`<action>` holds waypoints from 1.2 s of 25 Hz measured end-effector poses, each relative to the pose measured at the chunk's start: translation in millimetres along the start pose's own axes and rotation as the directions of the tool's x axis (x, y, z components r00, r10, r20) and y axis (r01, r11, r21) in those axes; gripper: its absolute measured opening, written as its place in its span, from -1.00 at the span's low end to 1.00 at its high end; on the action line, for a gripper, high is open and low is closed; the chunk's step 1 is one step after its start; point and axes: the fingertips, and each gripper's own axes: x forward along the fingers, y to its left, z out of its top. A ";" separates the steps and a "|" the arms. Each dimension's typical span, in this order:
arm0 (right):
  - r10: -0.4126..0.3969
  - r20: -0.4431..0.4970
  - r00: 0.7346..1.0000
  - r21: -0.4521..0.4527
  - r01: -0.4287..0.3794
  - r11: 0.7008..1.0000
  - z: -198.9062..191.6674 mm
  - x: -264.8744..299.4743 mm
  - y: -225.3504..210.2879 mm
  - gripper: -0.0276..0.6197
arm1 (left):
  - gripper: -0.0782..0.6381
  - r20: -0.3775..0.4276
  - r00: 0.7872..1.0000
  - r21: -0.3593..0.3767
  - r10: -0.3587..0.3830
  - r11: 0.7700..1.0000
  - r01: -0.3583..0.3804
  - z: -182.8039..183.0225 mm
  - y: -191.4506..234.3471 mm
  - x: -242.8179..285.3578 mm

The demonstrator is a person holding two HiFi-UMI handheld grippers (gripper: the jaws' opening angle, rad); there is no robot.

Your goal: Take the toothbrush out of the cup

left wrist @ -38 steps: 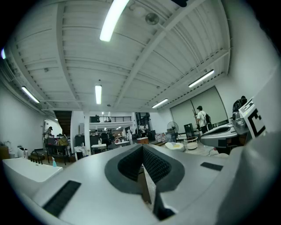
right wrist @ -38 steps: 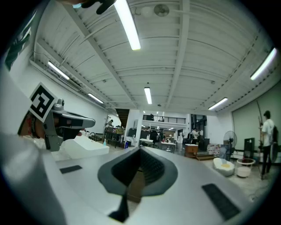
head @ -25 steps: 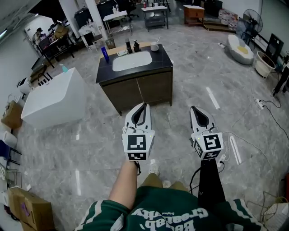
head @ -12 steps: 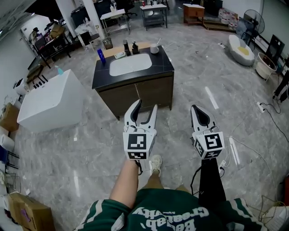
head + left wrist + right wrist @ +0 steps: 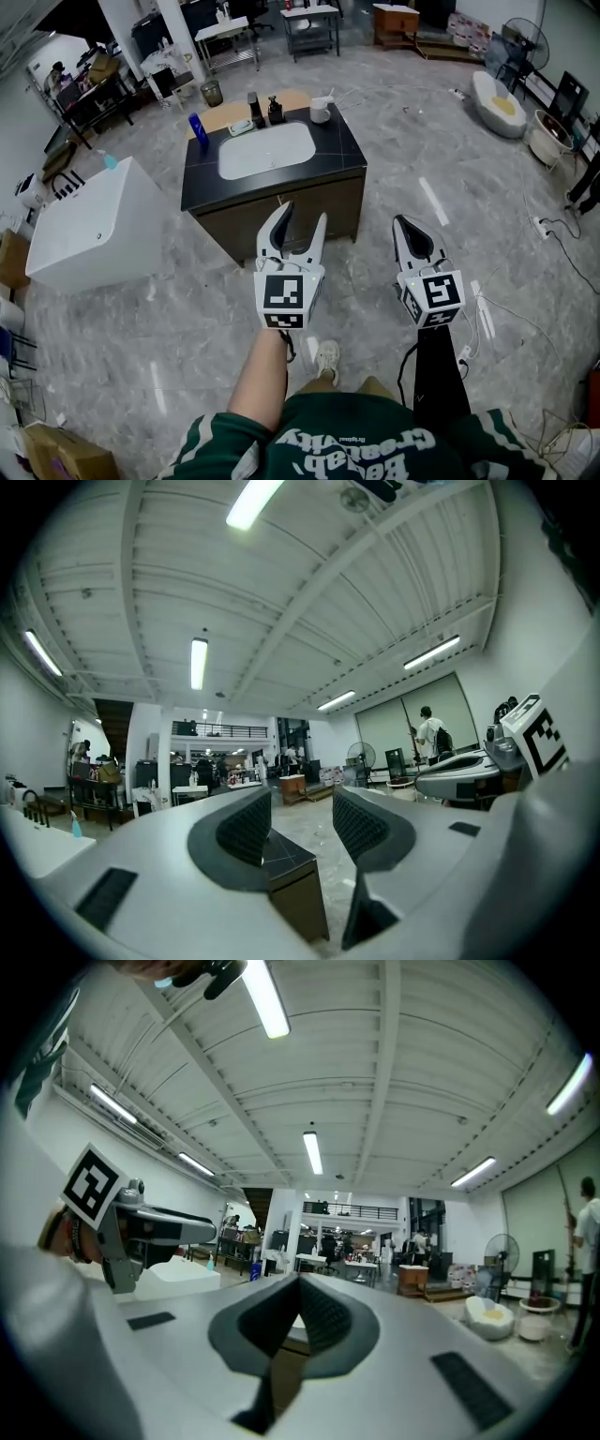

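Toothbrush: we see the toothbrush [image 5: 327,96] standing tilted in the white cup [image 5: 321,112], its free end leaning toward 1 o'clock past the rim.
Cup's place: it sits on the dark surface [image 5: 349,150] near the far right corner, at 1 o'clock of the basin [image 5: 267,150] and well apart from both tongs.
Left tongs: the left tongs [image 5: 300,217] are released. Their jaws have just been opening and nothing is between them.
Right tongs: the right tongs [image 5: 405,225] are clenched on nothing.
Handling: we judge the toothbrush light, stiff, thin and smooth, so it may twist in a loose pinch. We would take the bare stem just above the rim. The cup looks light and may tip or lift along with it.
Edges: the cup stands near the surface's back and right edges, where a nudge could push it off.
Neighbours: two dark bottles [image 5: 264,109] stand at 9 o'clock of the cup.
Room: open floor lies between us and the surface, and also at 3 o'clock of it.
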 end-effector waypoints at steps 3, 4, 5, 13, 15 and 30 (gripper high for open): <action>-0.010 -0.006 1.000 -0.010 0.010 1.000 -1.3 33.7 -5.5 -0.91 | -0.24 0.004 1.000 0.002 -0.015 1.000 0.015 -3.9 20.3 30.1; -0.015 -0.009 1.000 -0.012 0.015 1.000 -2.5 43.8 -7.3 -0.91 | -0.24 0.005 1.000 0.002 -0.018 1.000 0.018 -5.9 26.5 39.0; -0.020 -0.012 1.000 -0.013 0.020 1.000 -3.5 53.4 -9.4 -0.91 | -0.24 0.008 1.000 0.003 -0.021 1.000 0.021 -7.6 32.3 47.5; -0.052 -0.006 0.999 -0.025 0.052 0.998 -4.7 113.9 -22.8 -0.91 | -0.24 0.018 0.999 -0.001 -0.050 0.999 0.050 -16.7 69.2 101.8; -0.055 -0.006 0.998 -0.023 0.055 0.998 -6.0 124.0 -24.9 -0.91 | -0.24 0.017 0.998 -0.001 -0.055 0.998 0.055 -18.8 76.2 110.5; -0.055 0.003 0.998 -0.040 0.055 0.998 -6.4 190.3 -52.7 -0.91 | -0.21 0.031 0.997 -0.024 -0.069 0.997 0.070 -22.6 106.4 168.7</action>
